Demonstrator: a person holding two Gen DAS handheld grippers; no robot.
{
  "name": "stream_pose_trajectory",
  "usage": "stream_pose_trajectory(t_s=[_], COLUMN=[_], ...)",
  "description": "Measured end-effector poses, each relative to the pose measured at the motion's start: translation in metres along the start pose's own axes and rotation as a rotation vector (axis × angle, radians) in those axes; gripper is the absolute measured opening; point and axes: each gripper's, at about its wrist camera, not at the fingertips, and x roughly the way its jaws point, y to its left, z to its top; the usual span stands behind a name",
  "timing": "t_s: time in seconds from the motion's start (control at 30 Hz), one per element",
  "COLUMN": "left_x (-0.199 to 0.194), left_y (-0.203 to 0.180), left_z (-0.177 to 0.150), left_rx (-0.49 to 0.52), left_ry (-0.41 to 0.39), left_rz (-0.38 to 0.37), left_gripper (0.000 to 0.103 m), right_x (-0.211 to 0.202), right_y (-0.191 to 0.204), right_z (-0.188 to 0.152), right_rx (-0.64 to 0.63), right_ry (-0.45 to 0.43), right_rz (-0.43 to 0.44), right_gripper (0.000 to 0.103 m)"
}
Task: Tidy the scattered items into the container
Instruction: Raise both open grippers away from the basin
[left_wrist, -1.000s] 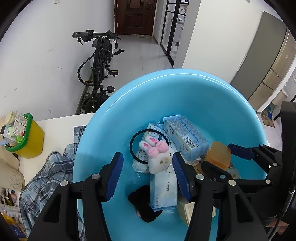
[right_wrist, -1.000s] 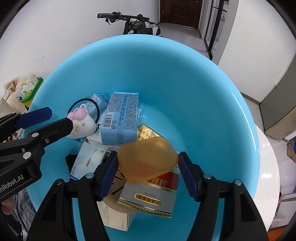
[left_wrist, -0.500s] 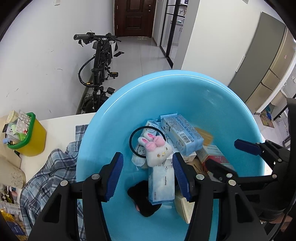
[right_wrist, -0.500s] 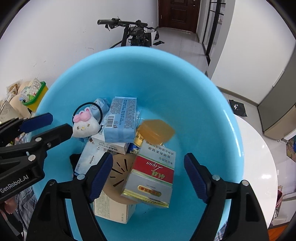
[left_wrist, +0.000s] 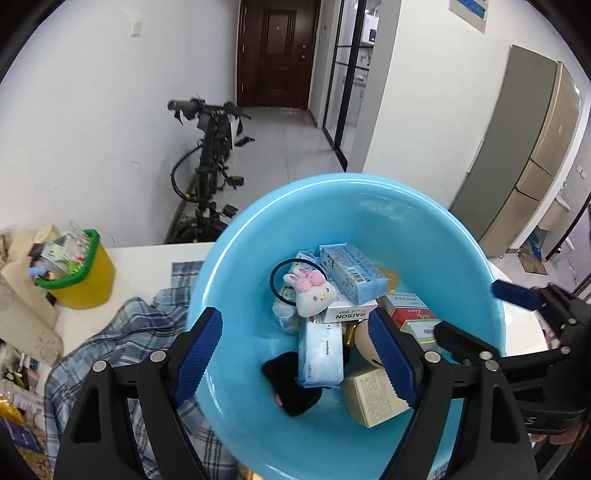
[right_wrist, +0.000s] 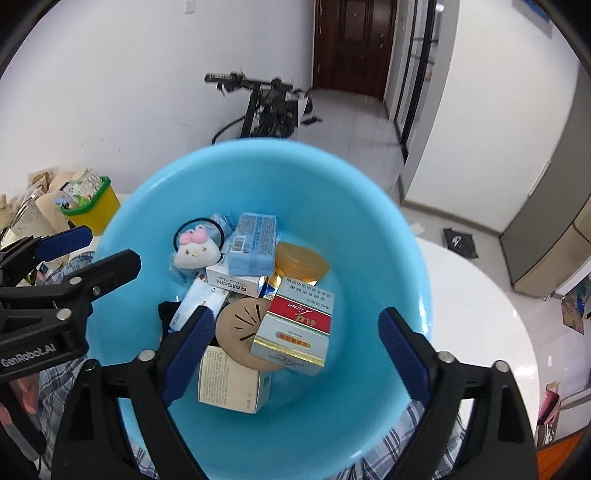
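Note:
A big light-blue basin (left_wrist: 369, 206) (right_wrist: 369, 221) holds several items: a plush bunny hair tie (left_wrist: 314, 291) (right_wrist: 194, 251), a blue tissue pack (left_wrist: 354, 273) (right_wrist: 255, 240), an orange translucent soap box (right_wrist: 302, 261), a red-and-white box (right_wrist: 295, 328), a beige disc (right_wrist: 240, 328) and a cream box (right_wrist: 229, 380). My left gripper (left_wrist: 295, 354) is open and empty above the basin's near side. My right gripper (right_wrist: 295, 354) is open and empty, raised above the boxes.
A yellow bin with a green rim (left_wrist: 77, 273) (right_wrist: 92, 203) stands left on the white table (right_wrist: 480, 314). A plaid cloth (left_wrist: 110, 339) lies under the basin. A bicycle (left_wrist: 210, 177) leans on the wall behind.
My right gripper opened and let go of the orange soap box, which now lies in the basin. Both grippers have drawn back and up from the basin.

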Motion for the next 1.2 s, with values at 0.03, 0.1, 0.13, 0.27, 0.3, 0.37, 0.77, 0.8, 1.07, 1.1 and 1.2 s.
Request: stream_pose_trajectory(t_s=[0.03, 0.1, 0.13, 0.27, 0.3, 0.37, 0.77, 0.8, 1.07, 1.1, 1.2], left_x=[-0.006, -0.017, -0.022, -0.042, -0.046, -0.055, -0.123, -0.130, -0.169, -0.172, -0.184], left_y=[-0.002, -0.004, -0.005, -0.006, -0.007, -0.008, -0.022, -0.024, -0.018, -0.017, -0.018], left_z=[-0.002, -0.006, -0.008, -0.016, -0.018, -0.024, -0.065, -0.069, -0.099, -0.103, -0.118], left_rx=[0.012, 0.024, 0.029, 0.020, 0.021, 0.028, 0.070, 0.073, 0.059, 0.059, 0.074], left_ry=[-0.015, -0.046, -0.061, -0.109, -0.118, -0.133, -0.246, -0.253, -0.303, -0.312, -0.341], left_rz=[0.011, 0.027, 0.033, 0.048, 0.048, 0.057, 0.050, 0.044, 0.046, 0.052, 0.076], left_gripper=[0.084, 0.084, 0.084, 0.085, 0.085, 0.085, 0.085, 0.085, 0.085, 0.085, 0.085], right_x=[-0.006, -0.017, -0.022, -0.041, -0.047, -0.059, -0.137, -0.142, -0.171, -0.174, -0.184], right_y=[0.000, 0.001, 0.001, -0.003, -0.005, -0.006, 0.003, 0.003, 0.009, 0.010, 0.013], right_z=[-0.002, -0.006, -0.008, -0.021, -0.024, -0.031, -0.071, -0.074, -0.103, -0.106, -0.117], right_rx=[-0.001, -0.001, 0.000, 0.027, 0.037, 0.046, 0.034, 0.038, 0.051, 0.052, 0.059], right_ry=[-0.016, -0.055, -0.068, -0.118, -0.134, -0.169, -0.327, -0.331, -0.362, -0.367, -0.388], right_rz=[-0.014, -0.032, -0.034, -0.037, -0.035, -0.036, -0.029, -0.023, 0.000, 0.003, 0.004], right_gripper=[0.098, 0.099, 0.100, 0.100, 0.100, 0.100, 0.101, 0.101, 0.101, 0.101, 0.101])
